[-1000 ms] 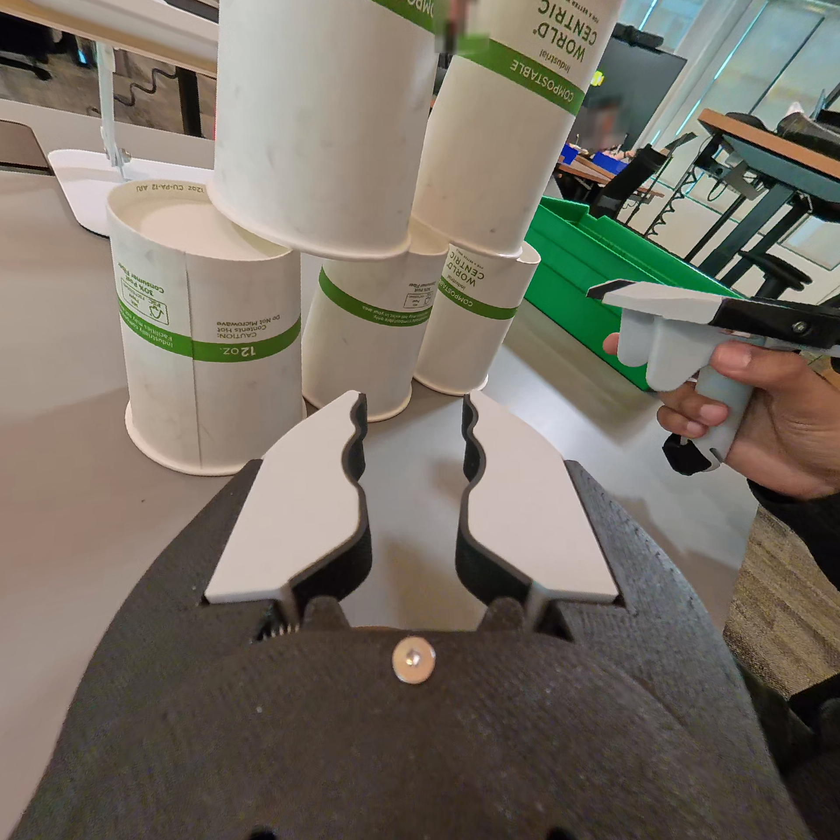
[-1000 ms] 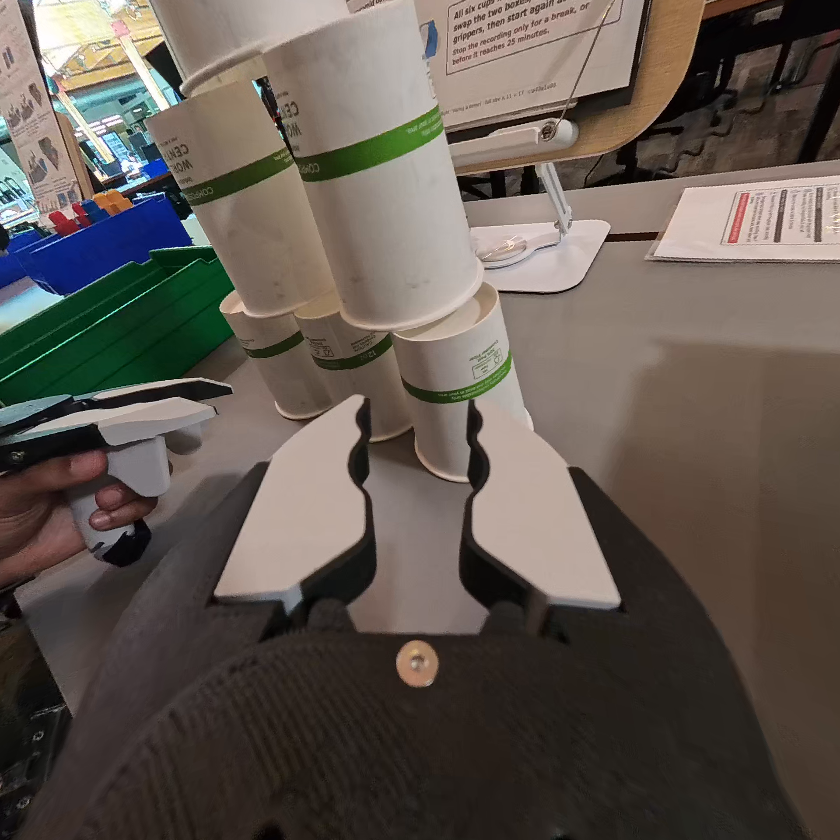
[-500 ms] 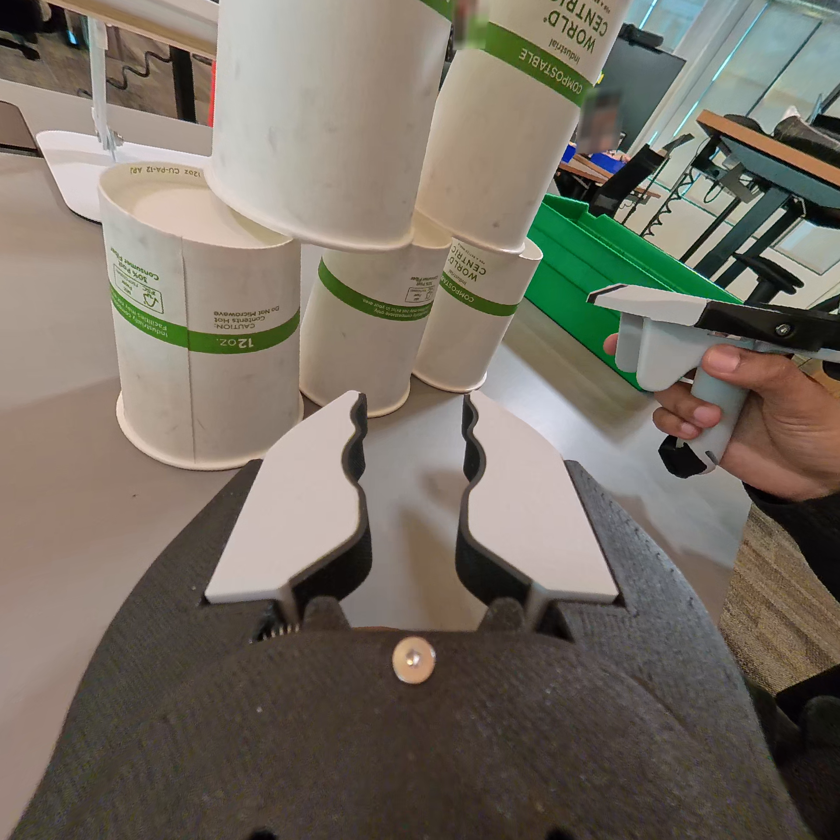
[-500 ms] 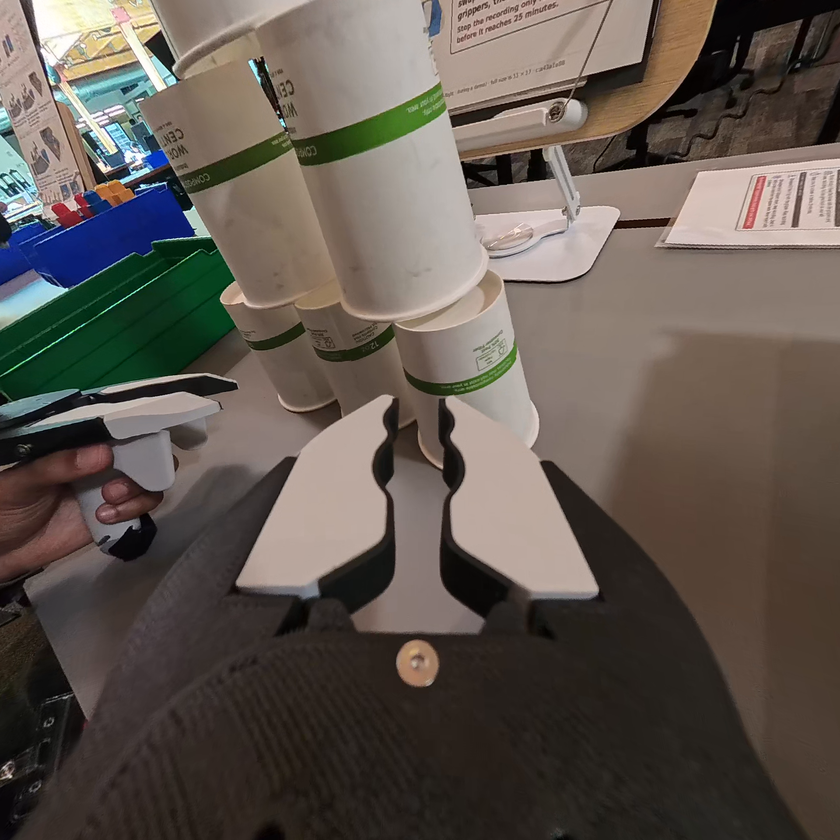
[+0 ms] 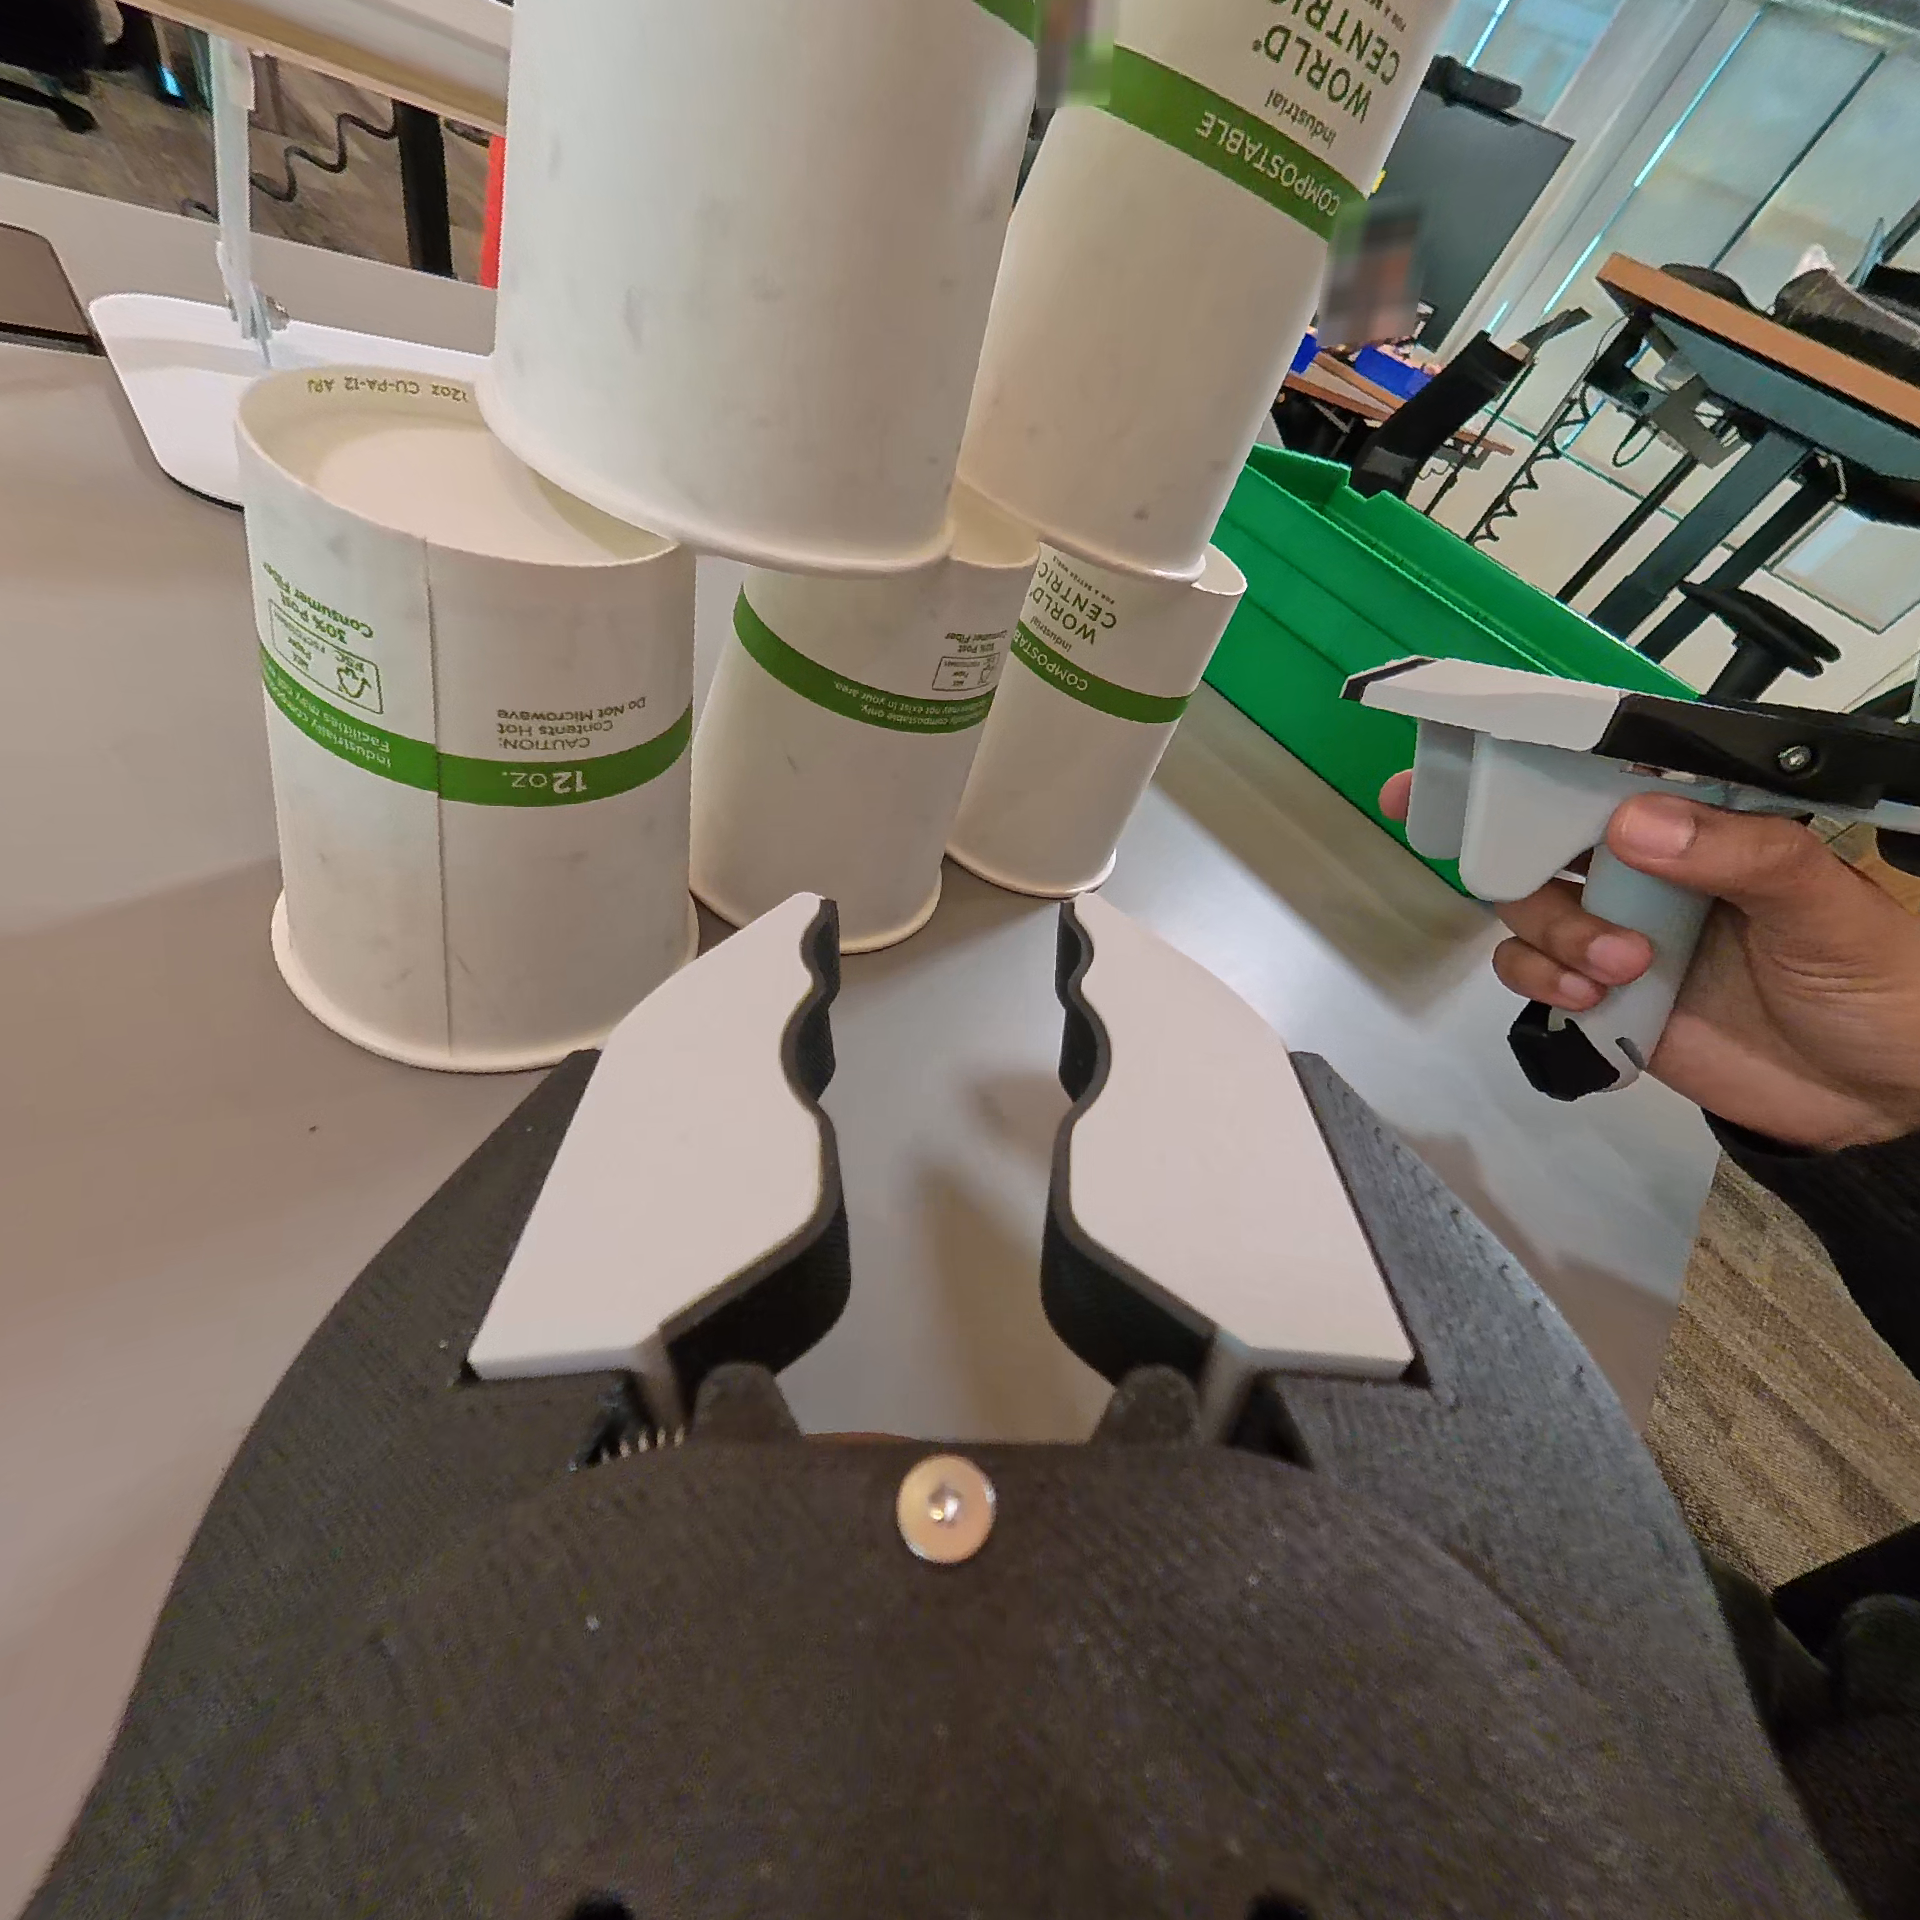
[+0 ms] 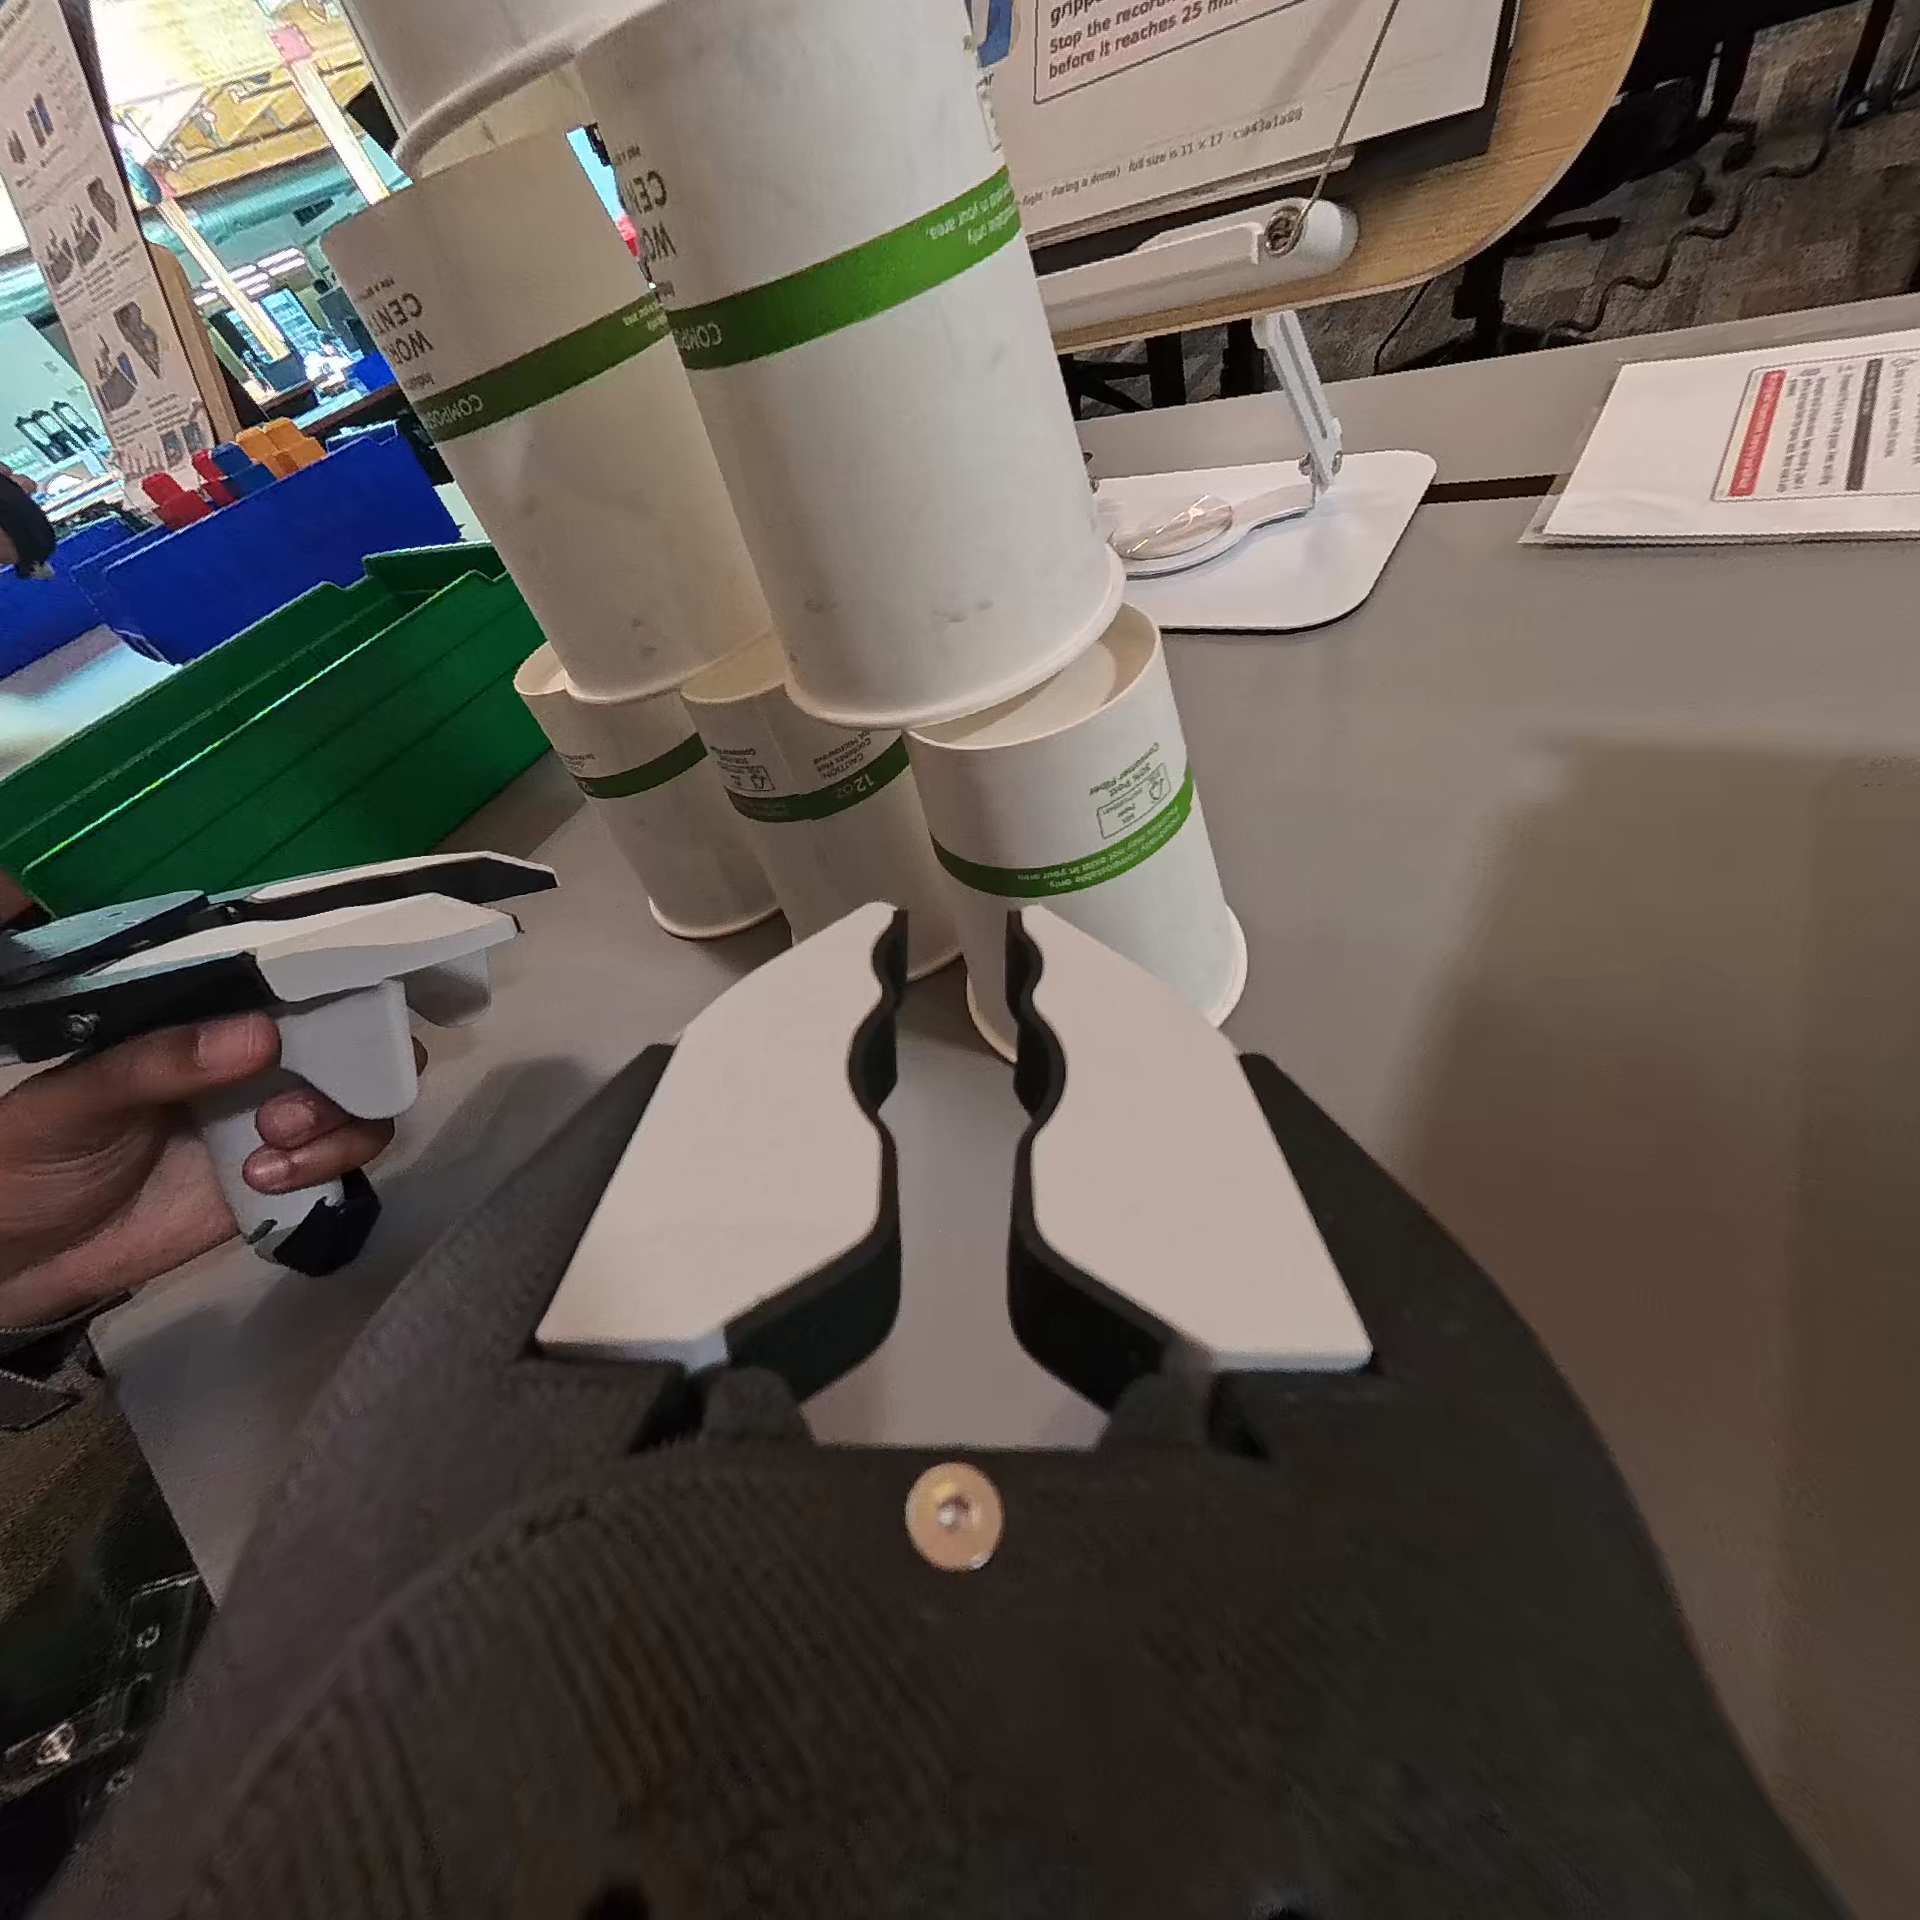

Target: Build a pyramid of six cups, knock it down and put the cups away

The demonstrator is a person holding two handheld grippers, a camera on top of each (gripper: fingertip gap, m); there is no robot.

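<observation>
White paper cups with green bands stand upside down in a pyramid on the grey table (image 5: 125, 1091). The bottom row has three cups (image 5: 468, 748) and the second row has two cups (image 5: 748, 260). A top cup (image 6: 447, 62) is partly cut off by the frame. My left gripper (image 5: 945, 925) is open and empty, just in front of the bottom row. My right gripper (image 6: 956, 925) is empty, its jaws narrowed to a small gap, close to the bottom right cup (image 6: 1081, 862). Each gripper shows in the other's view, held by a hand (image 5: 1475, 727) (image 6: 416, 914).
Green bins (image 6: 260, 748) stand past the table's left end, with blue bins (image 6: 239, 561) behind them. A white stand base (image 6: 1278, 540) and a printed sheet (image 6: 1745, 457) lie at the back of the table. Carpet (image 5: 1787, 1299) shows beyond the table edge.
My right gripper's jaws have closed from wide open to a narrow gap and it has moved slightly nearer the cups. My left gripper has shifted only slightly. The cups have not moved.
</observation>
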